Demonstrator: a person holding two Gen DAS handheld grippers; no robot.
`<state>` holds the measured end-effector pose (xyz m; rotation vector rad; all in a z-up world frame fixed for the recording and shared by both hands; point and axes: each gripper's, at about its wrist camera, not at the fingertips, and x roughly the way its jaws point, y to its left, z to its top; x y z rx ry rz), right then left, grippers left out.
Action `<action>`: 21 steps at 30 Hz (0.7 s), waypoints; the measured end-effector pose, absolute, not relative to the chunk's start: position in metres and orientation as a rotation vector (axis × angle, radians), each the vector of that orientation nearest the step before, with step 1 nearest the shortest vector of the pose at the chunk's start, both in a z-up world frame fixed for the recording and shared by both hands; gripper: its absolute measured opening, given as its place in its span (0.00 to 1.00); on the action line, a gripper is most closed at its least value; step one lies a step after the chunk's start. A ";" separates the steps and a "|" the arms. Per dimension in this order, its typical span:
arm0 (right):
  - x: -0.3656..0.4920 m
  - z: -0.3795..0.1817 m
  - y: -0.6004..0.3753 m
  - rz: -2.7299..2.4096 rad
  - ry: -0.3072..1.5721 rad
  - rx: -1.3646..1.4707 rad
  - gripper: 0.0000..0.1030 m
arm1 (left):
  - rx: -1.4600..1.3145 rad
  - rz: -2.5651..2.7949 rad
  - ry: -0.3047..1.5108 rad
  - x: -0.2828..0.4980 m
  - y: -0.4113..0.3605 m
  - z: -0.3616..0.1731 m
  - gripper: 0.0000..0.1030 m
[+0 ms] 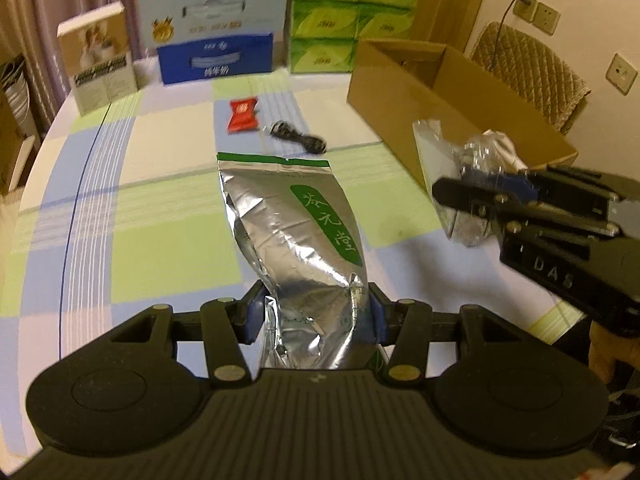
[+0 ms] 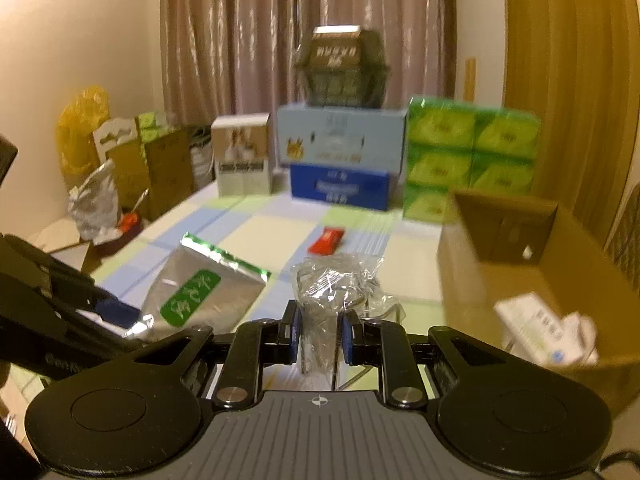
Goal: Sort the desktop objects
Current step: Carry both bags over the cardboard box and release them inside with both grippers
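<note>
My left gripper (image 1: 316, 316) is shut on the lower end of a silver foil pouch (image 1: 296, 236) with a green label, held above the checked tablecloth (image 1: 168, 240). The same silver foil pouch (image 2: 204, 292) shows at the left in the right wrist view. My right gripper (image 2: 319, 334) is shut on a crumpled clear plastic bag (image 2: 336, 280); in the left wrist view the right gripper (image 1: 460, 196) holds that clear plastic bag (image 1: 476, 152) beside the open cardboard box (image 1: 404, 92). A red snack packet (image 1: 241, 115) and a black cable (image 1: 298, 138) lie on the cloth beyond.
The cardboard box (image 2: 472, 280) at the right holds a white packet (image 2: 540, 328). At the table's far edge stand green tissue packs (image 1: 348, 16), blue cartons (image 1: 216, 60) and a beige box (image 1: 100, 60). Bags and cartons (image 2: 132, 168) stand beyond the table's left edge.
</note>
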<state>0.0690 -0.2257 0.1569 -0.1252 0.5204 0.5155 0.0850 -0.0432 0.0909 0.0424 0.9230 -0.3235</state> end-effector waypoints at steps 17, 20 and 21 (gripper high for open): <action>0.143 0.232 -0.360 0.369 0.454 -0.172 0.17 | 0.074 -0.501 0.809 0.155 -0.182 0.164 0.44; 0.157 0.227 -0.381 0.347 0.476 -0.178 0.17 | 0.058 -0.532 0.815 0.172 -0.209 0.165 0.44; 0.160 0.225 -0.386 0.343 0.482 -0.176 0.17 | 0.053 -0.542 0.818 0.177 -0.217 0.164 0.44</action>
